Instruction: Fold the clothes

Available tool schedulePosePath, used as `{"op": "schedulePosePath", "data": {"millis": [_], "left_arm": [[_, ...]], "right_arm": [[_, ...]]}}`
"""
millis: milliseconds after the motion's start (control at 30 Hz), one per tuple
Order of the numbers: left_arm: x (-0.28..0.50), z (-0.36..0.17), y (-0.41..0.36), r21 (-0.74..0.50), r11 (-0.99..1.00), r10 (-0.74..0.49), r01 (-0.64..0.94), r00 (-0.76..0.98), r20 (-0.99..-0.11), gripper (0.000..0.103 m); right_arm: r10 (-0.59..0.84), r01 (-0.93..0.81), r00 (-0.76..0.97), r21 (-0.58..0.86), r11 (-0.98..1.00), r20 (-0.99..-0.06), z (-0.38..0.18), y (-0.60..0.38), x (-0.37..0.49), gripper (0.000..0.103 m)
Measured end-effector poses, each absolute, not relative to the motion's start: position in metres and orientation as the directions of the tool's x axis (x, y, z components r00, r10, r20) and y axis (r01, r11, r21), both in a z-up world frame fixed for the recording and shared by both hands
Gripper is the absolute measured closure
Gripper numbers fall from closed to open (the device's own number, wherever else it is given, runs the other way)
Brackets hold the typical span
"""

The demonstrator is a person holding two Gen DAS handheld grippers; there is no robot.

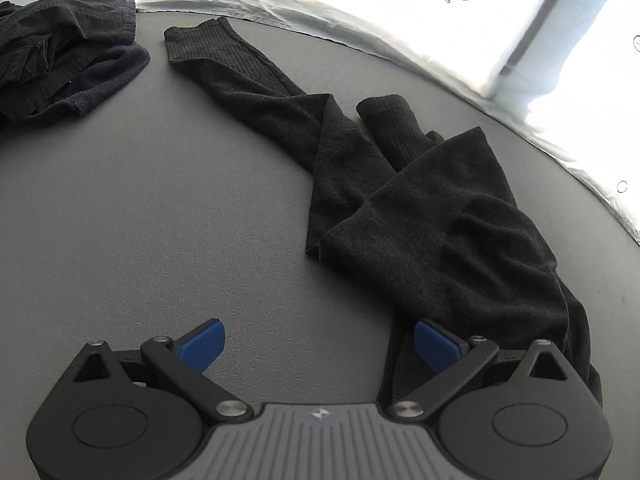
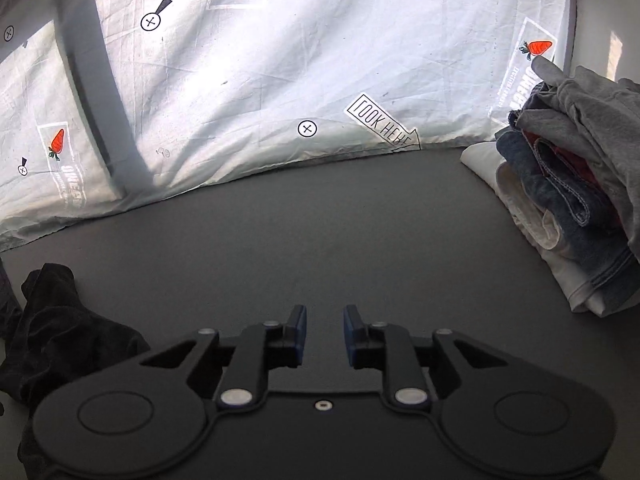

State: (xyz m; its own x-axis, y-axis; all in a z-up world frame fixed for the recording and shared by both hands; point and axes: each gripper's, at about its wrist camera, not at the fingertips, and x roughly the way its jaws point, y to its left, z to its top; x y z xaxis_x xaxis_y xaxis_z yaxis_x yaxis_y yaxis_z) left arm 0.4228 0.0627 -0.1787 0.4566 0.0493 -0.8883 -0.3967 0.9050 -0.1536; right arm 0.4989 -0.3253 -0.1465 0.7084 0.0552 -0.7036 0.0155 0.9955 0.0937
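Observation:
A black knit sweater (image 1: 420, 208) lies crumpled on the grey table (image 1: 160, 200), one ribbed sleeve (image 1: 216, 52) stretched toward the far left. My left gripper (image 1: 320, 344) hovers low over the table with its blue pads wide apart; the right pad (image 1: 434, 344) sits over the sweater's near edge, the left pad over bare table. In the right wrist view my right gripper (image 2: 325, 334) stands partly open above bare table, nothing between its pads. Part of the black sweater (image 2: 56, 336) shows at its lower left.
A heap of dark clothes (image 1: 60, 60) lies at the far left of the table. A stack of folded grey, blue and white clothes (image 2: 576, 192) sits at the right. A white printed sheet (image 2: 280, 80) hangs behind the table's far edge.

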Motion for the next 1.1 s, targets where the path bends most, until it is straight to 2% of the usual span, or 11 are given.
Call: {"op": "schedulePosePath", "data": {"millis": [133, 233, 367, 433, 467, 500, 633, 800, 900, 1000, 1100], "left_arm": [[0.415, -0.175, 0.059, -0.135, 0.911, 0.062, -0.391, 0.451, -0.89, 0.003], [0.407, -0.18, 0.053, -0.128, 0.918, 0.05, -0.375, 0.43, -0.902, 0.003], [0.4, -0.19, 0.041, -0.1, 0.938, 0.04, -0.33, 0.393, -0.919, 0.003], [0.4, -0.196, 0.036, -0.079, 0.947, 0.046, -0.312, 0.374, -0.926, 0.003], [0.401, -0.199, 0.035, -0.07, 0.95, 0.05, -0.306, 0.366, -0.929, 0.003], [0.401, -0.201, 0.033, -0.06, 0.952, 0.054, -0.3, 0.359, -0.932, 0.003], [0.401, -0.212, 0.029, -0.016, 0.956, 0.083, -0.292, 0.326, -0.942, 0.002], [0.393, -0.215, 0.029, -0.018, 0.958, 0.087, -0.286, 0.352, -0.932, 0.0], [0.391, -0.214, 0.029, -0.018, 0.957, 0.091, -0.289, 0.358, -0.929, 0.0], [0.391, -0.213, 0.028, -0.017, 0.956, 0.094, -0.293, 0.359, -0.928, 0.0], [0.393, -0.213, 0.028, -0.017, 0.957, 0.092, -0.289, 0.359, -0.929, 0.0]], "right_arm": [[0.242, -0.237, 0.638, 0.113, 0.965, -0.731, -0.168, -0.254, 0.52, 0.066], [0.326, -0.407, 0.573, 0.085, 0.909, -0.752, -0.179, -0.209, 0.536, 0.049], [0.312, -0.574, 0.485, -0.028, 0.818, -0.817, -0.196, -0.173, 0.549, 0.044], [0.328, -0.598, 0.471, -0.023, 0.801, -0.819, -0.199, -0.17, 0.551, 0.052], [0.351, -0.607, 0.469, -0.008, 0.794, -0.81, -0.197, -0.173, 0.55, 0.083], [0.378, -0.603, 0.471, 0.021, 0.797, -0.797, -0.193, -0.179, 0.548, 0.098], [0.333, -0.482, 0.635, -0.021, 0.876, -0.697, -0.164, -0.207, 0.526, 0.099], [-0.063, -0.028, 0.845, -0.162, 0.986, -0.531, -0.117, -0.288, 0.488, 0.099], [-0.316, 0.242, 0.783, -0.207, 0.948, -0.536, -0.117, -0.347, 0.46, 0.098], [-0.476, 0.327, 0.637, -0.346, 0.879, -0.606, -0.144, -0.38, 0.44, 0.099], [-0.494, 0.362, 0.56, -0.34, 0.868, -0.665, -0.158, -0.397, 0.421, 0.09]]}}
